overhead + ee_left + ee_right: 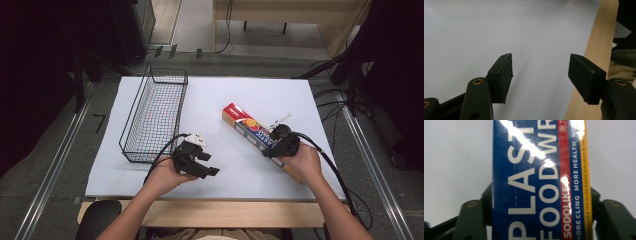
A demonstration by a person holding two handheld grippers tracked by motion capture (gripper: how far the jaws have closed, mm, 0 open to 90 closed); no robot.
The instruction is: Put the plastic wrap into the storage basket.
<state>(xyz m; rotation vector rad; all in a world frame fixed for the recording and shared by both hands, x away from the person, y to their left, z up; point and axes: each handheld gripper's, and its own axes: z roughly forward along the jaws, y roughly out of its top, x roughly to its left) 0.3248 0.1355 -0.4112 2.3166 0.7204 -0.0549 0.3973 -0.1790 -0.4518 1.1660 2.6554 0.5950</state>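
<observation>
1. I count one box of plastic food wrap (252,131), one wire basket (152,116) and my two claws on the white table (260,95).
2. The wire basket stands toward the left of the table, its long side running away from me — nothing lies in it.
3. The box lies flat and slantwise right of the table's middle, well apart from the basket, its red end pointing away from me.
4. My right claw (281,142) sits over the near part of the box. In the right gripper view its jaws stand at either long side of the blue box (536,182), right against the edges — I read that as a grip.
5. My left claw (540,75) hovers near the front edge of the table, just beside the basket's near corner, jaws partly apart with nothing between them.
</observation>
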